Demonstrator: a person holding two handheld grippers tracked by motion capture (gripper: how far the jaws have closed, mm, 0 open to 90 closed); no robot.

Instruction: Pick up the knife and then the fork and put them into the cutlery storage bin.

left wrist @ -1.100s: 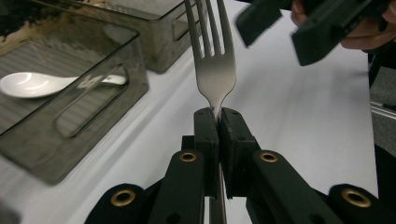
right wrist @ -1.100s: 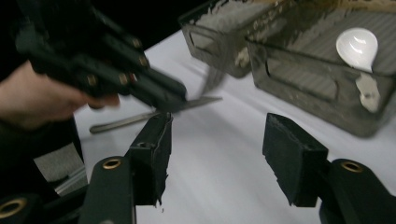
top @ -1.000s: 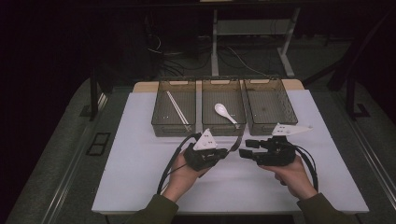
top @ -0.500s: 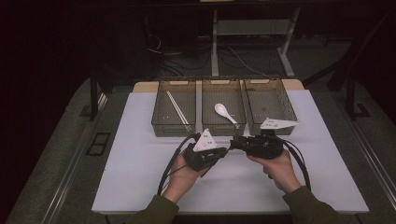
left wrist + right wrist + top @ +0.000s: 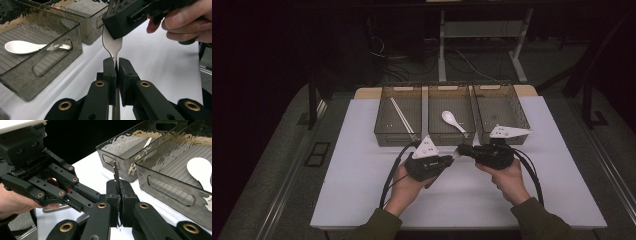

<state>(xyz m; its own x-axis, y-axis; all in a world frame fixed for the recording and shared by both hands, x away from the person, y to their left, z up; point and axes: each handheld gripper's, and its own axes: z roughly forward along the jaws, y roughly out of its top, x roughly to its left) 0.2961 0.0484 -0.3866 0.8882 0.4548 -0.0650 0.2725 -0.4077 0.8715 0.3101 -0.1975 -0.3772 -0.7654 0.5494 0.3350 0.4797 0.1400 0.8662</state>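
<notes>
Both jaws pinch metal spoon (image 5: 112,46); trays (image 5: 451,114) just beyond, white spoon (image 5: 452,120) inside.

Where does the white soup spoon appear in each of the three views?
High view: the white soup spoon lies just above centre, in the middle bin of the row of three.
Left gripper view: white soup spoon at the left edge, seen through the bin's smoky wall.
Right gripper view: white soup spoon at the right edge, partly cut off.
Shared landmark: the middle bin that holds it.
</notes>
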